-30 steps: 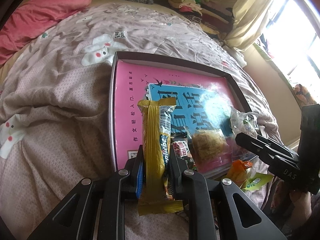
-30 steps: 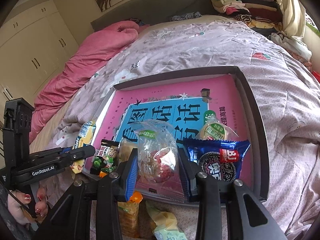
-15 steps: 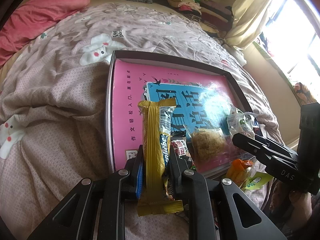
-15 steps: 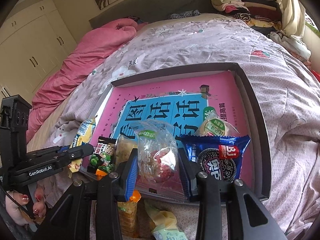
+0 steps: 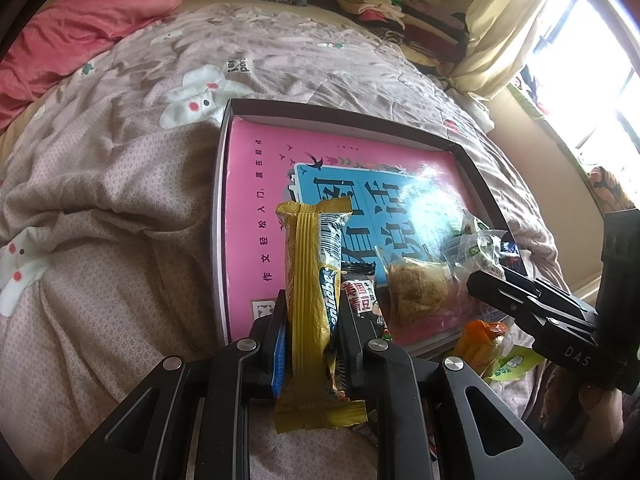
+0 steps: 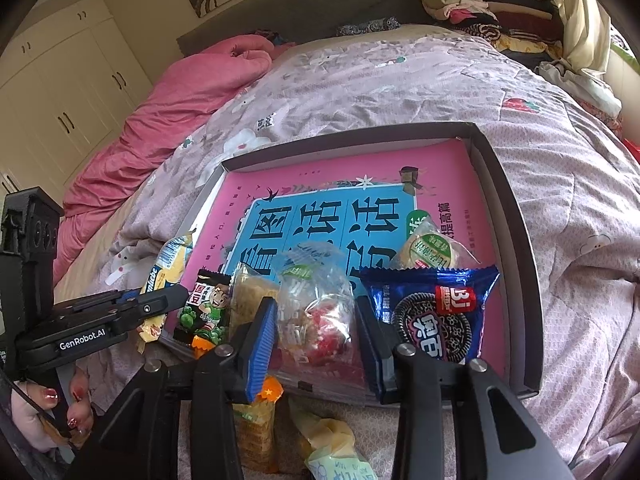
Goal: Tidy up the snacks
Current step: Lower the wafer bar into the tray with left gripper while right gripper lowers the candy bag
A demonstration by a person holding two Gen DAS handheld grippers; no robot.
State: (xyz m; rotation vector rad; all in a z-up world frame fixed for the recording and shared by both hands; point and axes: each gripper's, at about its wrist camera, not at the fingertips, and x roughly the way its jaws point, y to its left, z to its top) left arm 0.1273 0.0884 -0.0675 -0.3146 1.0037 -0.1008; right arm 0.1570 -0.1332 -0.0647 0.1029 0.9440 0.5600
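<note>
My left gripper (image 5: 312, 324) is shut on a long yellow wafer packet (image 5: 310, 292) and holds it upright above the near left corner of the dark box lid (image 5: 340, 116); the packet also shows in the right wrist view (image 6: 166, 276). A pink and blue book (image 6: 332, 216) lines the lid. My right gripper (image 6: 316, 320) is part open around a clear bag with red sweets (image 6: 320, 316) that lies in the lid, its pads apart from the bag. In the lid also lie a blue cookie packet (image 6: 432, 312), a round green-label cake (image 6: 430, 250), a brown pastry (image 5: 418, 292) and a green-pea packet (image 6: 204, 304).
More snacks lie on the bedspread in front of the lid: an orange packet (image 5: 482, 338), a yellow-green packet (image 6: 336, 448) and a cracker pack (image 6: 256, 436). A pink quilt (image 6: 172, 112) is bunched at the far left. Folded clothes (image 6: 480, 4) are stacked at the far right.
My left gripper has moved slightly forward with the yellow packet. My right gripper has edged closer over the lid. The snacks in the lid have not moved.
</note>
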